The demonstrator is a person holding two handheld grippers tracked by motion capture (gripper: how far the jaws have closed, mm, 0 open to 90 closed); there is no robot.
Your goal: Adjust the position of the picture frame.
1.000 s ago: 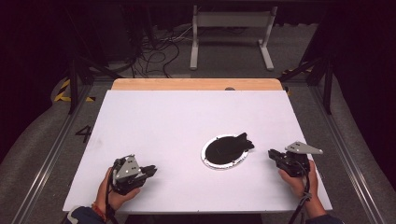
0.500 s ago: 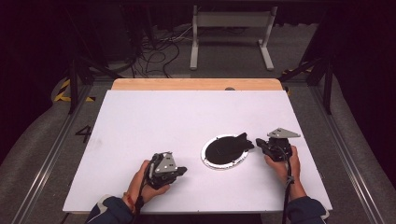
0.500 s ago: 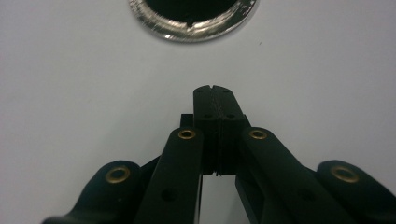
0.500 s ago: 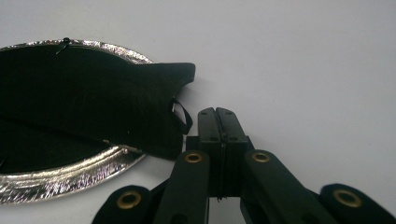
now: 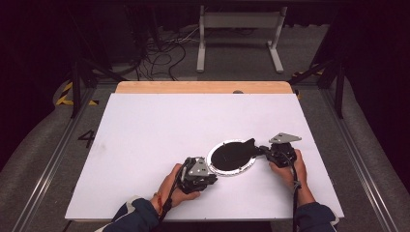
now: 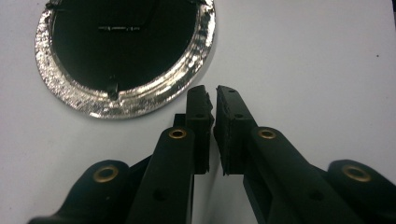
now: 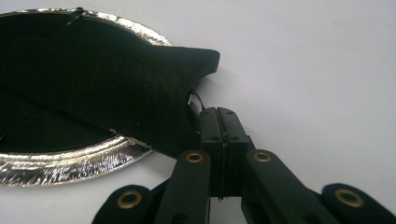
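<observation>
Worktop (image 5: 145,135) in white stretches out below us, and on the left side our left gripper (image 5: 209,177) sits low near the front edge, held in the left hand (image 5: 178,189). Looking along it in the left gripper view, our left gripper (image 6: 215,91) has its jaws a narrow slit apart, having just eased open a touch, with nothing between them. The tips sit just beside the shiny rim of the foil plate (image 6: 140,100), not quite touching it.

Moving to the middle, we see the foil plate (image 5: 231,170) lying flat on the worktop, round, silver at the rim, with a black cloth (image 5: 232,153) spread across its inside. One pointed corner of that cloth sticks out over the rim on the right.

On to the right side, our right gripper (image 5: 263,150) comes in level from the right hand (image 5: 289,166), its tips right at that overhanging edge of the cloth. In the right gripper view, our right gripper (image 7: 218,112) is clenched, jaws pressed flat together, with the black cloth (image 7: 107,93) just in front and to the left of the tips. A thin dark loop shows at the tips, but we cannot tell whether any cloth is pinched. The foil plate (image 7: 70,161) curves past underneath.
</observation>
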